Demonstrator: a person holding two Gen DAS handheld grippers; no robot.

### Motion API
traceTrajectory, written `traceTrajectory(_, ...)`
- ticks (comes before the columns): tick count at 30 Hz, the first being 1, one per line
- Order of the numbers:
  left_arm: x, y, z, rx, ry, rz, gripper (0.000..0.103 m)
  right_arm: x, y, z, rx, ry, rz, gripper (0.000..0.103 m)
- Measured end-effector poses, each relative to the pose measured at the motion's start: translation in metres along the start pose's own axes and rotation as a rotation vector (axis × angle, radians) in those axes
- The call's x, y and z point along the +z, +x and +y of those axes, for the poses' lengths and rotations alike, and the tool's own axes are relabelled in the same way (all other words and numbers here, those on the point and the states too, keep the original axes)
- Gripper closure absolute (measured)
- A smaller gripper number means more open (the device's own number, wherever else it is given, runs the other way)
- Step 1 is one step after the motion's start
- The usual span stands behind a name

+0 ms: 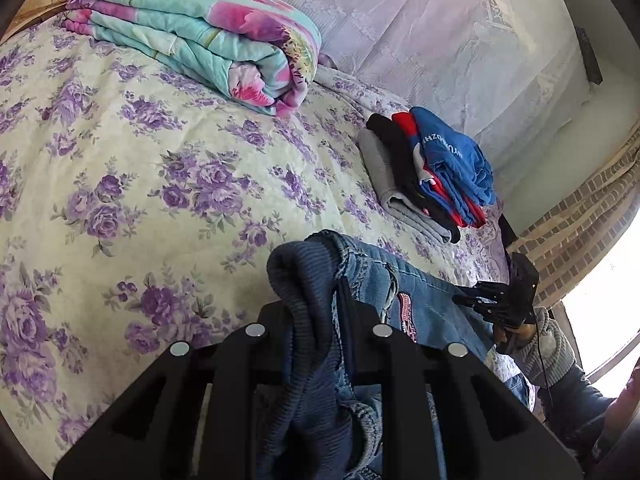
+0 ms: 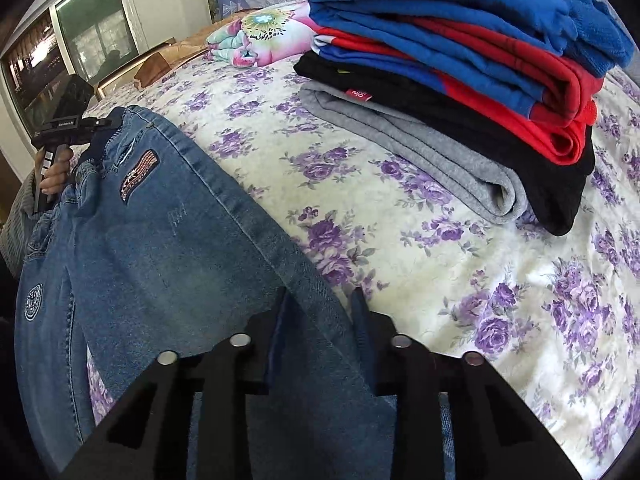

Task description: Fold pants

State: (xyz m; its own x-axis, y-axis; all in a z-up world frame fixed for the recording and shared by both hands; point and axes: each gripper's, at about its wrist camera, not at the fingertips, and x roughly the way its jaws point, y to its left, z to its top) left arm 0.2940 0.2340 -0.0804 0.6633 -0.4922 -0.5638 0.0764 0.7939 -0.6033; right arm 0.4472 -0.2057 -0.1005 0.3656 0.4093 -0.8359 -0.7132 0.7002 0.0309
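Observation:
The blue denim jeans (image 2: pixel 160 232) with sewn patches lie stretched over the near edge of the floral bedspread (image 2: pixel 400 220). My left gripper (image 1: pixel 320 320) is shut on the ribbed blue waistband (image 1: pixel 304 280), which bunches up between its fingers. My right gripper (image 2: pixel 320 312) is shut on the leg end of the jeans, denim folded between its fingers. In the right wrist view the left gripper (image 2: pixel 76 128) shows at the waistband, far left. In the left wrist view the right gripper (image 1: pixel 496 300) shows at the jeans' far end, held by a gloved hand.
A stack of folded clothes (image 2: pixel 460 80), grey, black, red and blue, lies on the bed to the right of the jeans. A folded turquoise and pink floral quilt (image 1: pixel 200 36) lies at the head of the bed. A lace curtain (image 1: pixel 440 40) hangs behind.

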Motion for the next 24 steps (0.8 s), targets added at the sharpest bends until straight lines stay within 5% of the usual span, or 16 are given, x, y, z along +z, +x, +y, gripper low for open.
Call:
traceTrajectory(5, 0.001, -0.010, -0.005, -0.019, 0.012, -0.042, 0.086, -0.002, -0.023, 0.021, -0.072, -0.013, -0.018, 0.095)
traceTrajectory(15, -0.004, -0.033, -0.027, -0.022, 0.063, -0.120, 0.086, -0.030, -0.100, 0.102, -0.164, -0.032, -0.126, 0.096)
traceTrajectory(24, -0.033, -0.073, -0.035, -0.066, 0.039, -0.167, 0.086, -0.072, -0.148, 0.163, -0.156, -0.020, -0.234, 0.096)
